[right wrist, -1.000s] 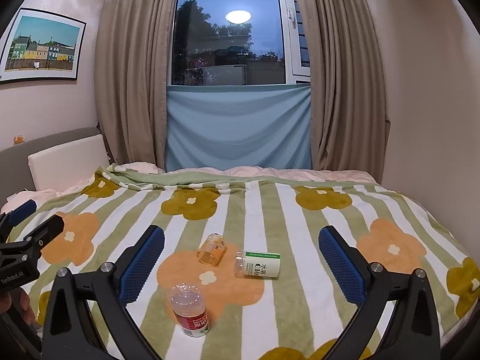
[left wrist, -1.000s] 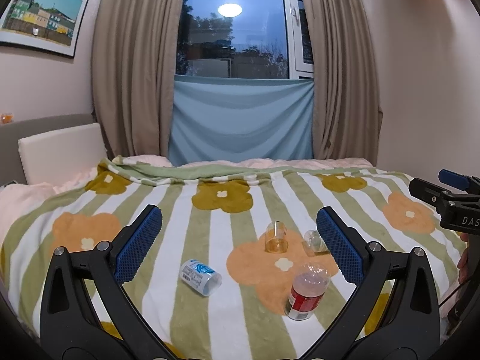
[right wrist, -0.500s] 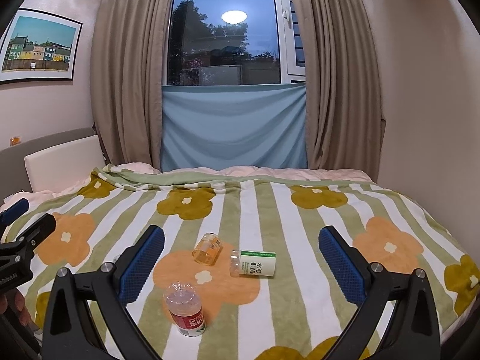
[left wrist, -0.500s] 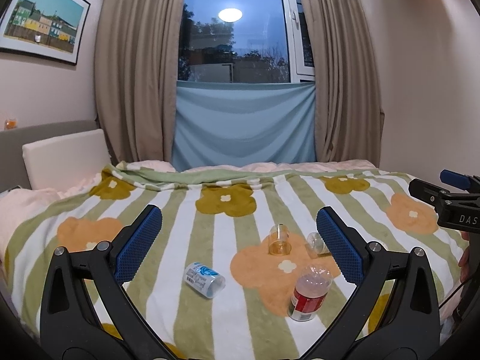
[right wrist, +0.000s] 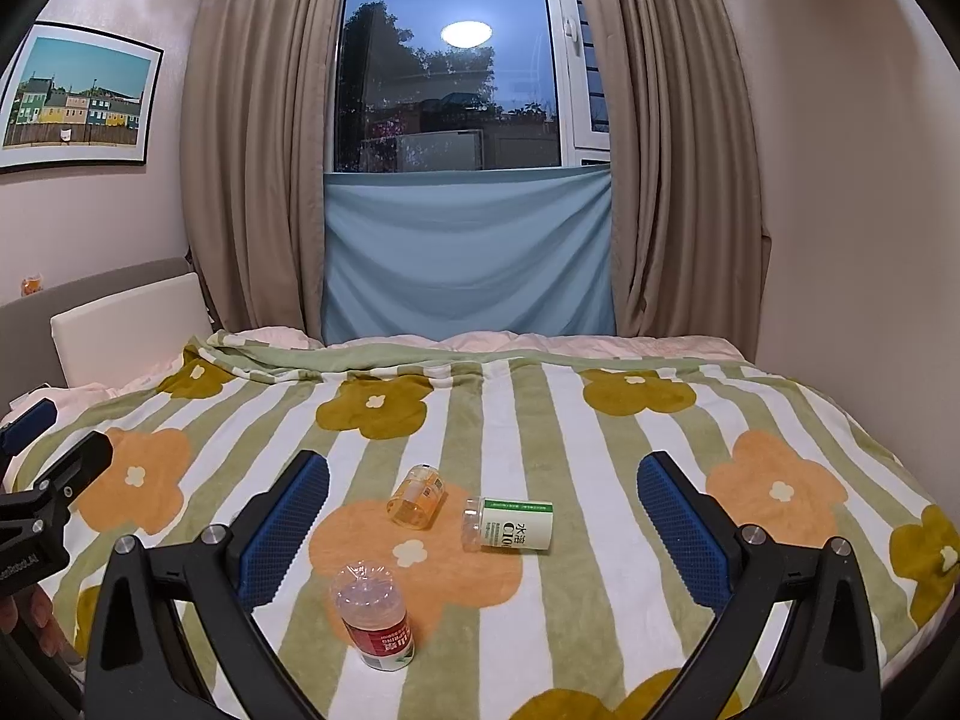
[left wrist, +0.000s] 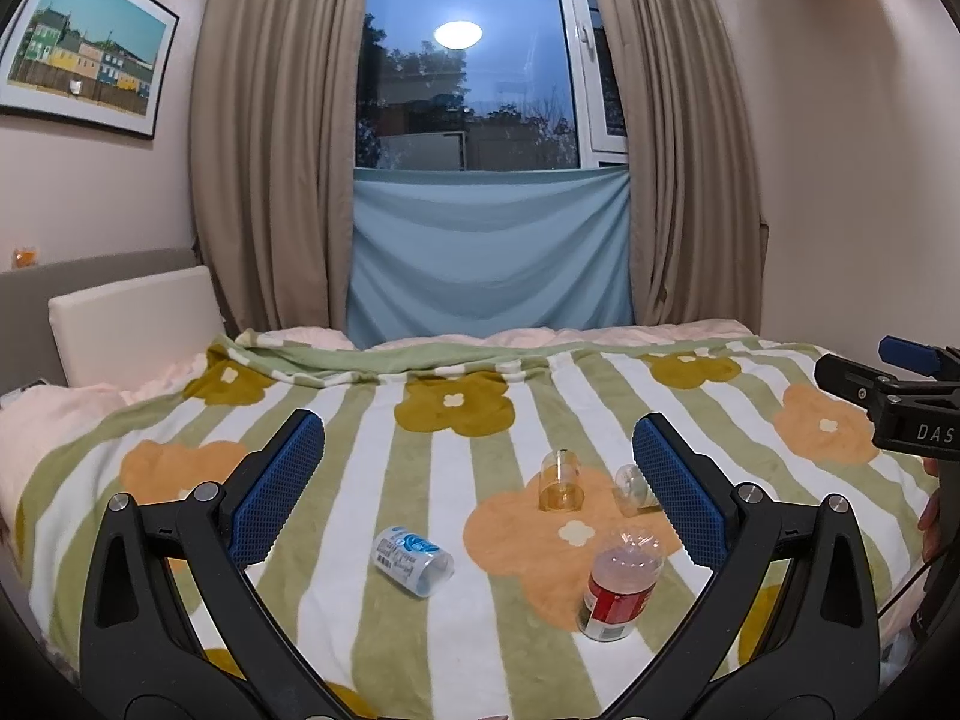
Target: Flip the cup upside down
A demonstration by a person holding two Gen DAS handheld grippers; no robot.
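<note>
Several cut-bottle cups rest on the flowered blanket [left wrist: 456, 408]. A red-labelled cup [left wrist: 618, 585] [right wrist: 375, 615] stands with its closed end up. Three others lie on their sides: an amber cup [left wrist: 561, 483] [right wrist: 417, 495], a green-labelled cup [right wrist: 510, 525] and a blue-labelled cup [left wrist: 414, 561]. My left gripper [left wrist: 477, 450] hovers open above the near part of the bed, short of the cups and holding nothing. My right gripper [right wrist: 483, 468] is open too, and the amber and green-labelled cups appear between its fingers, farther off. Each gripper shows at the edge of the other's view.
A white cushion [left wrist: 132, 324] leans on the grey headboard at the left. Curtains and a window with a blue cloth [left wrist: 489, 264] stand behind the bed. A wall runs along the right side. A person's hand [right wrist: 36, 618] holds the left gripper's handle.
Both views have shifted only slightly, the left one tilting up a little. No cup has moved, and both grippers stay open.
</note>
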